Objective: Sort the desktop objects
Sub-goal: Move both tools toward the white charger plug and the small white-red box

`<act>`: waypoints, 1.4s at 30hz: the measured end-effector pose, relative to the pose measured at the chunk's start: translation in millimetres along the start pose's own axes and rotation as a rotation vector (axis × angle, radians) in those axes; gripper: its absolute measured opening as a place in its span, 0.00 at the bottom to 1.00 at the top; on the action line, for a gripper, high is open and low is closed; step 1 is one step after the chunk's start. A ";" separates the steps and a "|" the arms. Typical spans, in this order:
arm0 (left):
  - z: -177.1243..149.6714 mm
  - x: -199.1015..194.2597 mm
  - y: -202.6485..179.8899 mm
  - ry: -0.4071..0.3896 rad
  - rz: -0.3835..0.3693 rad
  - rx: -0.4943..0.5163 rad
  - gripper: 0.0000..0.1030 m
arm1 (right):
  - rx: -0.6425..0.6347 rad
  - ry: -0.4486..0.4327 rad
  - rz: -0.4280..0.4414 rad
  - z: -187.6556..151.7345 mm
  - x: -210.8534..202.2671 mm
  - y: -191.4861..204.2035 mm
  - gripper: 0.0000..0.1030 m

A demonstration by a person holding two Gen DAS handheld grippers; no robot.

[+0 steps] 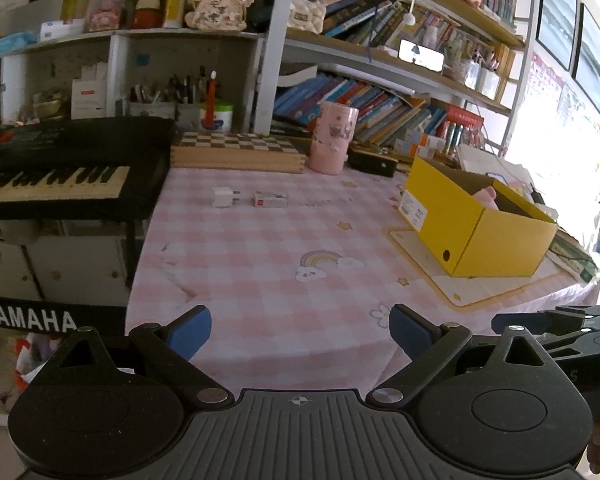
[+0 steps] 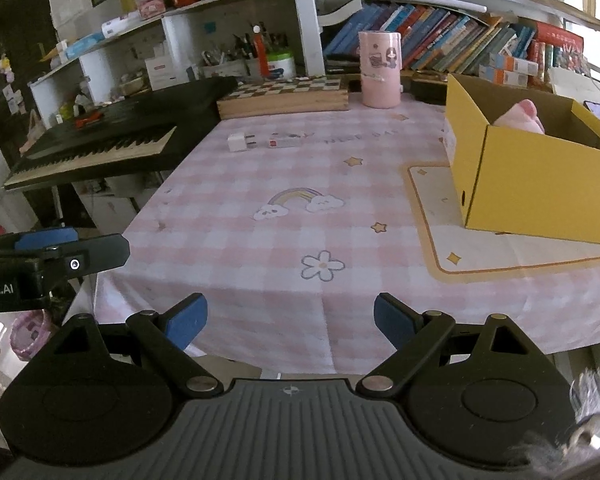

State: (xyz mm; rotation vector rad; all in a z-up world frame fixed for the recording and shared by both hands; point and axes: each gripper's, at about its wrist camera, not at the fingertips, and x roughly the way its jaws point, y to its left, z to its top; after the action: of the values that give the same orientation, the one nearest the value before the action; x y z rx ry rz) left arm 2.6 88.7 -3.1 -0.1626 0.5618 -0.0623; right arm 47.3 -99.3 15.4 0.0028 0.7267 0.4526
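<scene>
Tablecloth [image 1: 268, 240], pink and white gingham with printed rainbow, clouds, stars and a flower, covering a desk seen from its near edge.

Left gripper [image 1: 300, 330]: blue-padded jaws spread wide over the near edge of the cloth, nothing between them. Right gripper [image 2: 290, 320]: jaws likewise wide apart and empty, just to the right of the left one, which shows at the left edge of the right wrist view.

White plug adapter [image 1: 223, 197]: far left part of the cloth, lying flat with its prongs pointing right. Small white box with red mark [image 1: 270, 199]: just beside the adapter on its right, not clearly touching it.

Pink cylindrical holder [image 1: 332, 138]: upright at the far edge, cartoon print on its side, next to the chessboard box [image 1: 236, 152], which lies flat to its left. Black case [image 1: 372, 162]: low, flat, just right of the holder.

Yellow cardboard box [image 1: 460, 224]: open-topped, right side of the desk, standing on a cream mat with orange border [image 1: 472, 292]. Pink plush toy [image 2: 520, 118]: inside the box, partly hidden by its wall.

Black keyboard [image 1: 60, 172]: left of the desk, on a stand, apart from the cloth. Bookshelves [image 1: 380, 92]: behind the desk, crowded with books, pens and ornaments.
</scene>
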 end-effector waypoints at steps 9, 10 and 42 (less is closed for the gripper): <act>3.3 -1.0 10.2 -0.012 0.030 -0.023 0.95 | -0.045 0.003 0.030 10.2 7.7 14.1 0.88; 3.6 -0.4 10.5 -0.012 0.032 -0.022 0.95 | -0.047 0.003 0.034 11.4 9.0 14.5 0.88; 75.1 125.3 42.2 -0.005 0.193 -0.127 0.95 | -0.126 0.012 0.146 112.6 149.5 -21.5 0.88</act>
State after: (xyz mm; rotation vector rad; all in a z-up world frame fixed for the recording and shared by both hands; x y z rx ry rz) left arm 149.3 127.7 -13.4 -0.2316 0.5744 0.1619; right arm 226.1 -41.8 0.9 -0.0651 0.7110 0.6376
